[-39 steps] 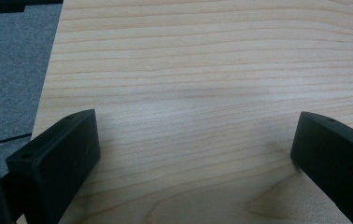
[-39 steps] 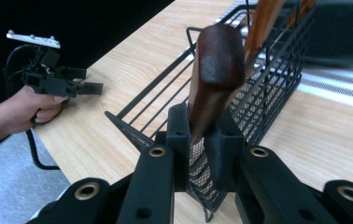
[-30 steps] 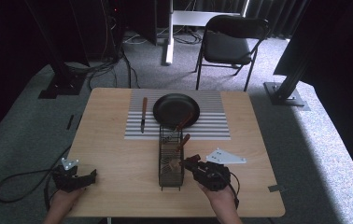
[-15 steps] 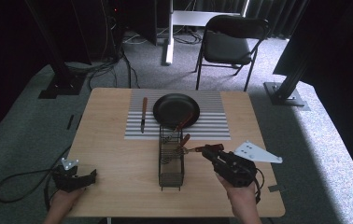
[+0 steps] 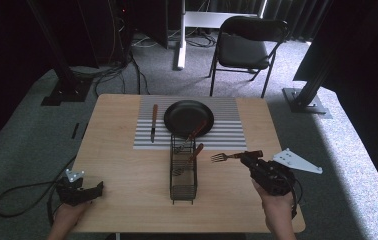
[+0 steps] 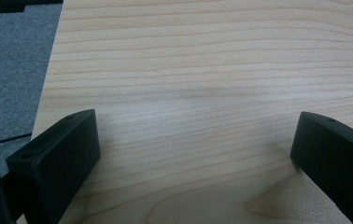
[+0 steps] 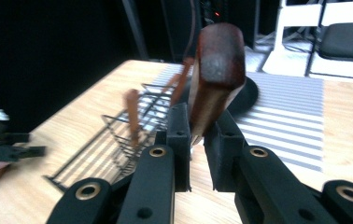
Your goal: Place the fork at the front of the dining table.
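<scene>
Right gripper (image 5: pixel 251 159) is raised over the table's (image 5: pixel 127 170) right side, jaws clamped on the wooden handle of a fork (image 5: pixel 229 156); tines point left toward the wire rack (image 5: pixel 183 172), just beside it and level. Right hand (image 5: pixel 277 200) comes in from the bottom edge. Left gripper (image 5: pixel 94 189) rests low at the near left corner, jaws wide apart, nothing between them.

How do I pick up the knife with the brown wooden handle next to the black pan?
Take the wooden-handled knife by its brown handle, the end farther from you. It lies flat on the striped mat, so it is probably best to come straight down from above, with the jaws across the handle's narrow width and well away from the blade.
</scene>
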{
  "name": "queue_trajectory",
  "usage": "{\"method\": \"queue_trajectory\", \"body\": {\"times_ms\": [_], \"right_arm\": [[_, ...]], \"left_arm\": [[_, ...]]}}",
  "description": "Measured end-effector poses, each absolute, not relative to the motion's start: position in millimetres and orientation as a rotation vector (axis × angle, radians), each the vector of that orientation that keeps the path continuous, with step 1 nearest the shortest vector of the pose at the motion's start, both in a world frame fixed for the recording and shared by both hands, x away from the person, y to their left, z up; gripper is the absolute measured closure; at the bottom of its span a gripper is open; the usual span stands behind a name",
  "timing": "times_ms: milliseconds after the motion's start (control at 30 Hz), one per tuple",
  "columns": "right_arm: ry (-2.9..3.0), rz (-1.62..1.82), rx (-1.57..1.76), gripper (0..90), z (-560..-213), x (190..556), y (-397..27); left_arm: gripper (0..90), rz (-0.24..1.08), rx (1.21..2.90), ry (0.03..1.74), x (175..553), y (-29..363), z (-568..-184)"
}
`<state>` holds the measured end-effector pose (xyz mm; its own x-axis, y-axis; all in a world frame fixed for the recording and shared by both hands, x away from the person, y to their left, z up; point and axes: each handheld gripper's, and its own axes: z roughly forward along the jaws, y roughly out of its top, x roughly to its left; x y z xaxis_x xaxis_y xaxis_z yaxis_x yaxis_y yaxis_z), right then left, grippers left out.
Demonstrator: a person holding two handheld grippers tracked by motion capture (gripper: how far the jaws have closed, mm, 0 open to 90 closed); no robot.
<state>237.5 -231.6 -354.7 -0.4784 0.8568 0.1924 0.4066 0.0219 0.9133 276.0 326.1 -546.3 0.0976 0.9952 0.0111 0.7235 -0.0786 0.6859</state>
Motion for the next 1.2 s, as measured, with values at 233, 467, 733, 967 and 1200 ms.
{"method": "queue_trajectory", "body": {"times_ms": [233, 467, 733, 967, 1200], "right_arm": [[1.886, 1.340, 1.332, 80.8, -367, 265, -243], [1.892, 1.289, 1.370, 80.8, -378, 282, -247], [1.906, 1.220, 1.402, 80.8, -388, 306, -245], [1.941, 1.105, 1.404, 80.9, -387, 348, -233], [1.986, 0.977, 1.430, 80.9, -397, 381, -221]], "left_arm": [[1.1, 0.678, 1.859, 1.679, 276, 326, -546], [1.1, 0.679, 1.857, 1.682, 277, 326, -546], [1.1, 0.680, 1.856, 1.682, 277, 326, -546], [1.1, 0.681, 1.857, 1.682, 277, 326, -546], [1.1, 0.680, 1.855, 1.683, 277, 326, -546]]}}
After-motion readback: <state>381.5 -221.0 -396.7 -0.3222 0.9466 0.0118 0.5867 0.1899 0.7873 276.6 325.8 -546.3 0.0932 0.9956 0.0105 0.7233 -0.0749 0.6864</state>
